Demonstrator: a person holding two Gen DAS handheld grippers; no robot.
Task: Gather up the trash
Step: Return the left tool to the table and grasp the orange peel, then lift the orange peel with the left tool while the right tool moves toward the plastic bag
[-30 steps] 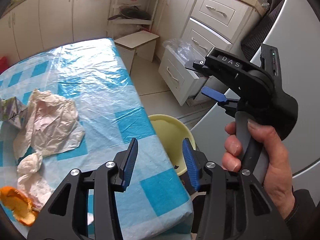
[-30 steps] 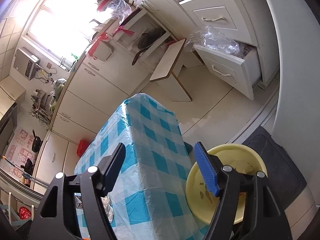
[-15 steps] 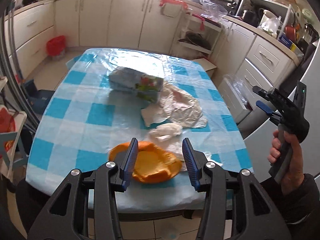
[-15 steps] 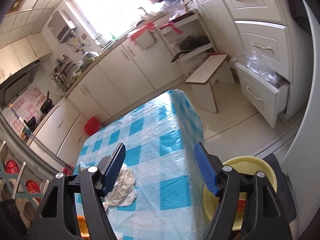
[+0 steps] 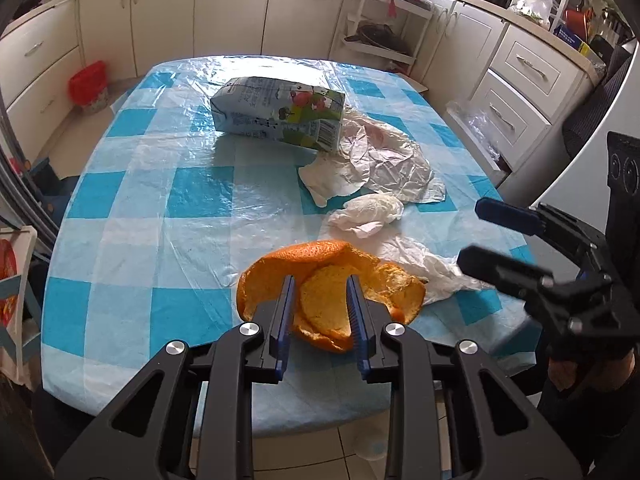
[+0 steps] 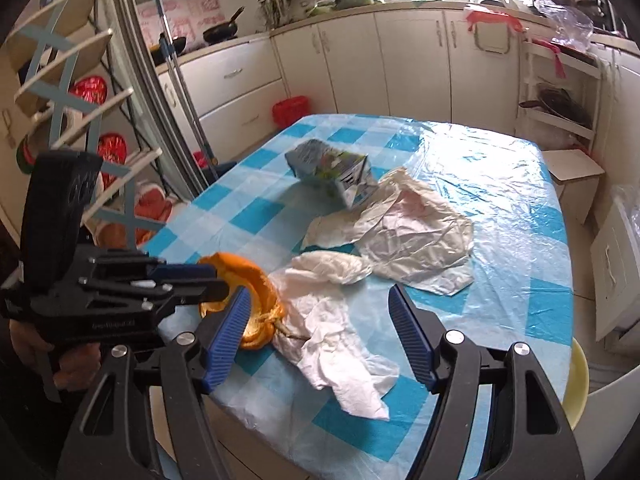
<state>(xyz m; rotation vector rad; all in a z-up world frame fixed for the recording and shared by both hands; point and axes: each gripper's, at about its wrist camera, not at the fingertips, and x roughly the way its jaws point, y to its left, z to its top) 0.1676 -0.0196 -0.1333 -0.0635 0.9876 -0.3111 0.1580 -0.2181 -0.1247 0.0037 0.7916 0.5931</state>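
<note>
On the checked table, a carton lies at the far side, with crumpled paper and tissues between it and the orange peel at the near edge. The left gripper tilts down at the peel; its jaws have just been closing around a piece, though actual pressing is unclear. The right gripper hangs wide and empty above the tissues.

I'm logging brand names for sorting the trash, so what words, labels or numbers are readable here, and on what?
None can be read with confidence.
Carton: printed text, fruit picture and a barcode, all too small and blurred to read.
Left gripper: a pale line of lettering on its black body, too blurred to read.
Wall posters: pink pictures, no legible words.
</note>
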